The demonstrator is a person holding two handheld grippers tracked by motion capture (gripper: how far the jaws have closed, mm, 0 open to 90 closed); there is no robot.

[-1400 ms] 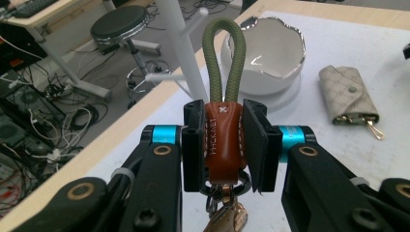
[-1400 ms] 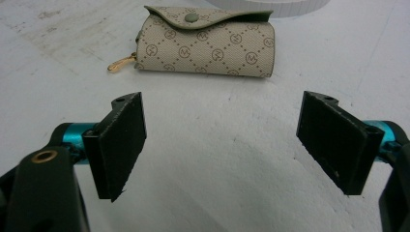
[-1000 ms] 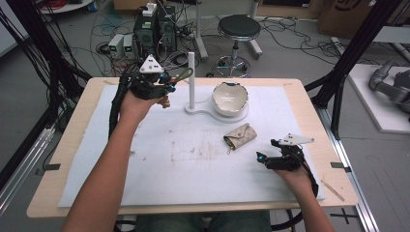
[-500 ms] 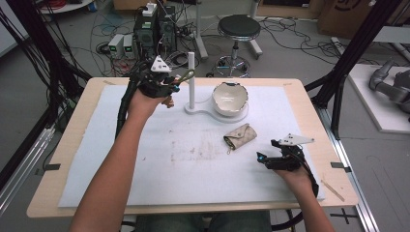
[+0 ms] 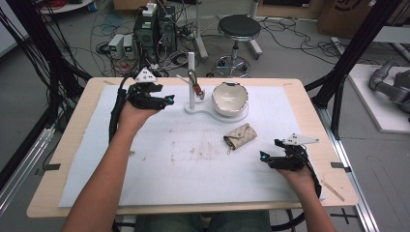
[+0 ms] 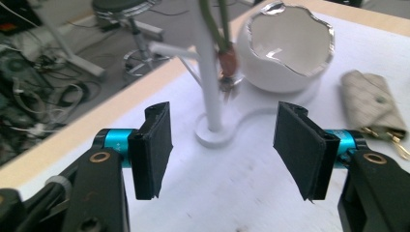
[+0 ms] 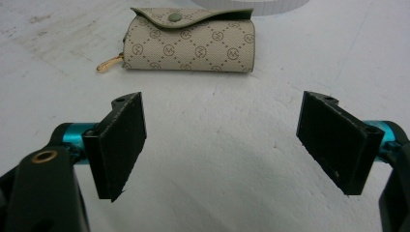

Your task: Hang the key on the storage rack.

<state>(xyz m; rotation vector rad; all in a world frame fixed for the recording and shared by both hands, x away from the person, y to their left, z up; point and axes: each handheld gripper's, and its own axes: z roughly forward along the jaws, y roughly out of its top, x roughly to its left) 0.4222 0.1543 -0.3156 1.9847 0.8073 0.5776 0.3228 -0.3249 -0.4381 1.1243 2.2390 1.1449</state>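
Left gripper [image 6: 222,150]: fingers [image 6: 153,147] seen spread wide, nothing held betw. them. White stand post [image 6: 209,82] noted just ahead, upright on round base, approx. centred in the gap. Reddish-brown item [image 6: 227,63] hung beside post. White bowl w/ jagged rim [image 6: 290,53] set behind, to the right. Patterned beige pouch [image 6: 372,104] observed far right on white-covered desk [image 6: 232,193], gold clasp at its near end.

Small brown item [image 6: 227,60] hanging on the white stand [image 6: 209,87], blurred, identity unclear.
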